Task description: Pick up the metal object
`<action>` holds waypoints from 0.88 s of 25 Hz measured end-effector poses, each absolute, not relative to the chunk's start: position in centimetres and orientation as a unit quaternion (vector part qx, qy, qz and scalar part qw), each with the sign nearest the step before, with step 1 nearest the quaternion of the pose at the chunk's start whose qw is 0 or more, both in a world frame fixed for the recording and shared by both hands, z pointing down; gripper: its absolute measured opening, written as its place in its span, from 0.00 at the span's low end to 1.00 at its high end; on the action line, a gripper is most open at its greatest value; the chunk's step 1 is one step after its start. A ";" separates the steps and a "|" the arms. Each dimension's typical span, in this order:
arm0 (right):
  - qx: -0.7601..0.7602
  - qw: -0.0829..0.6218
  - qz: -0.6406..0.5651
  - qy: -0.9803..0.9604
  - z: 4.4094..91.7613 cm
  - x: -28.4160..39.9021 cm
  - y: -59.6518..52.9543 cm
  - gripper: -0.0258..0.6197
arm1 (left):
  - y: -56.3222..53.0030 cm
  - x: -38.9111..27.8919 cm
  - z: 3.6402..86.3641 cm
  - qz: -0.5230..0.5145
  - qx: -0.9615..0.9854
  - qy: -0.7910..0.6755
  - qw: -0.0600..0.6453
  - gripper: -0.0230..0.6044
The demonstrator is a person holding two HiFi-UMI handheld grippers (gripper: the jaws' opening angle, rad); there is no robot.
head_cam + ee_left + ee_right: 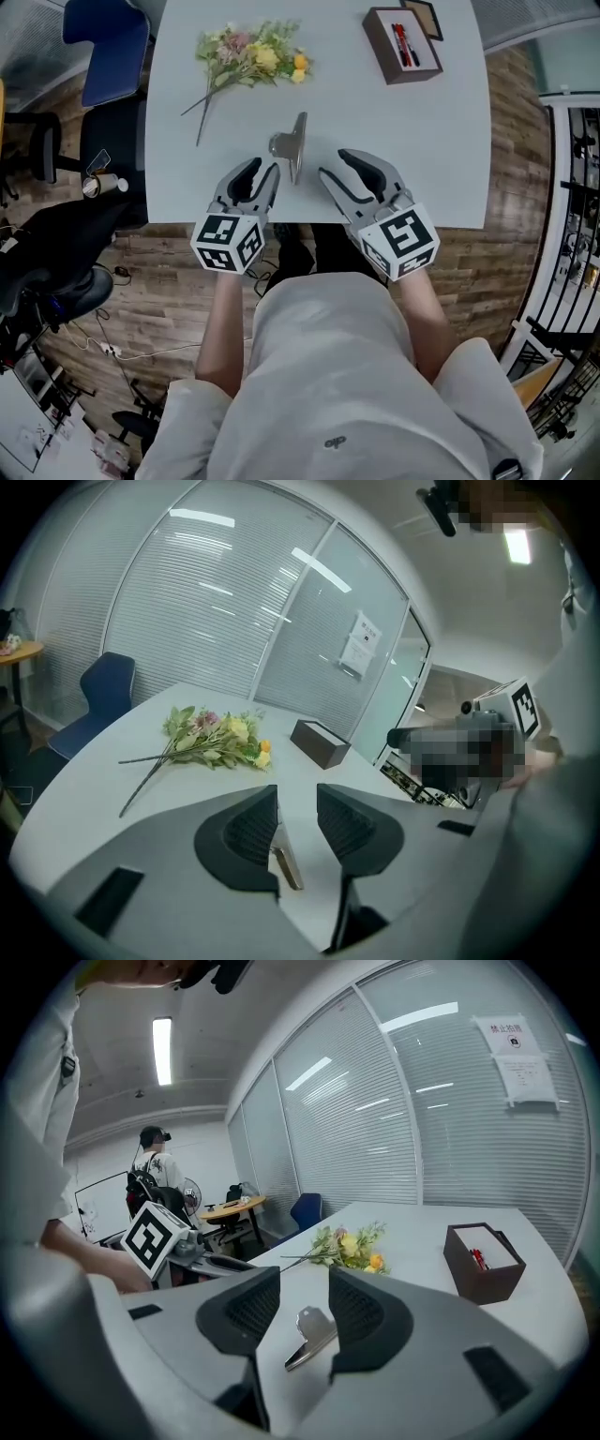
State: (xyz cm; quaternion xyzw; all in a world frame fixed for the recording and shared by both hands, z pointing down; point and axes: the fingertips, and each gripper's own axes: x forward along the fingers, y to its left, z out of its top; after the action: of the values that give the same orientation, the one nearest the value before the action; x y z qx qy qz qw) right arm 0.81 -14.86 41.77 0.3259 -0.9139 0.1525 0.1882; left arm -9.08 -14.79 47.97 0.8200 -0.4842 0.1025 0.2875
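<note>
Metal object (292, 148) lies just ahead of left claw (262, 171).

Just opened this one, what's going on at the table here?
A person holds a gripper in each hand at the near edge of the white table. The left gripper and the right gripper both have their jaws open. The metal object lies flat on the table just ahead of and between them, not yet gripped. A bunch of flowers and a brown box sit farther back.
</note>
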 end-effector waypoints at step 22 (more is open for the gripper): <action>0.312 0.203 0.181 -0.910 44.8 0.8 -18.6 0.30 | -18.0 -8.3 56.5 0.155 0.796 -0.468 0.350 0.27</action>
State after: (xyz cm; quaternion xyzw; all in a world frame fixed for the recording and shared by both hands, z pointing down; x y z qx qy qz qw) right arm 0.78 -18.55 44.82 0.3116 -0.9105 0.1810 0.2030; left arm -8.28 -18.01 56.52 0.7963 -0.4684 0.1549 0.3499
